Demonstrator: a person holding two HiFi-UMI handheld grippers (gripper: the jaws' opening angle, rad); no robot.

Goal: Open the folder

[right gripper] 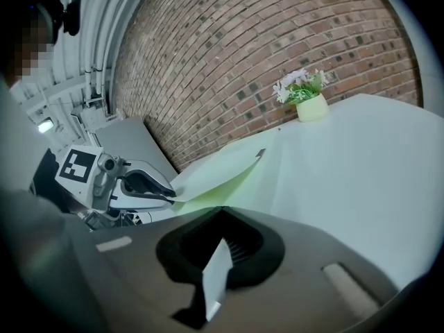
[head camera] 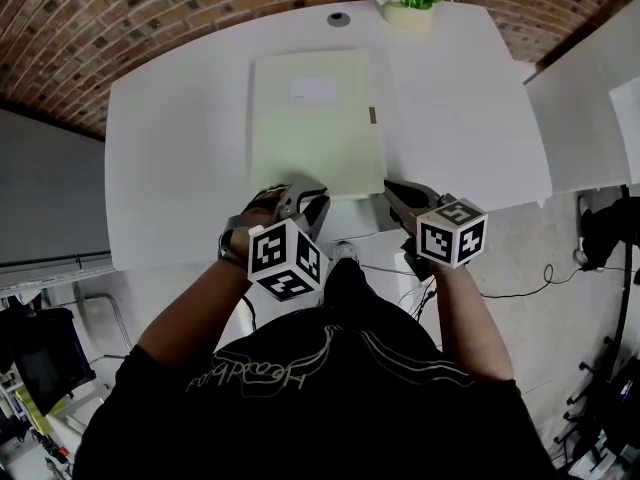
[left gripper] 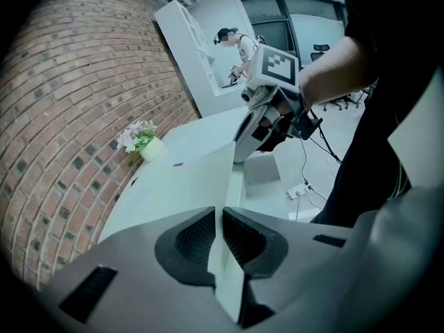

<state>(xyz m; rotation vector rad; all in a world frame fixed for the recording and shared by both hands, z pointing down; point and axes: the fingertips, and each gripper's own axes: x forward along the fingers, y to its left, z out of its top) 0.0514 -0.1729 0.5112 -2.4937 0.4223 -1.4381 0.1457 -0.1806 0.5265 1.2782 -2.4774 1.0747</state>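
Our left tool [left gripper: 220,236] grips the near edge of the folder [head camera: 315,118], which lies lengthwise away from us; our right tool [right gripper: 222,217], jaws together, sits at its near right corner.

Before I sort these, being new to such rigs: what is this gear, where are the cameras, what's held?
A person holds a two-jaw tool in each hand; the marker cubes are part of them. One picture looks down from the head; the others ride on each tool, looking along its jaws. A pale green folder lies on a white table, a potted flower at the far edge. The left tool pinches the lifted front cover; the right tool seems to pinch the near right corner.
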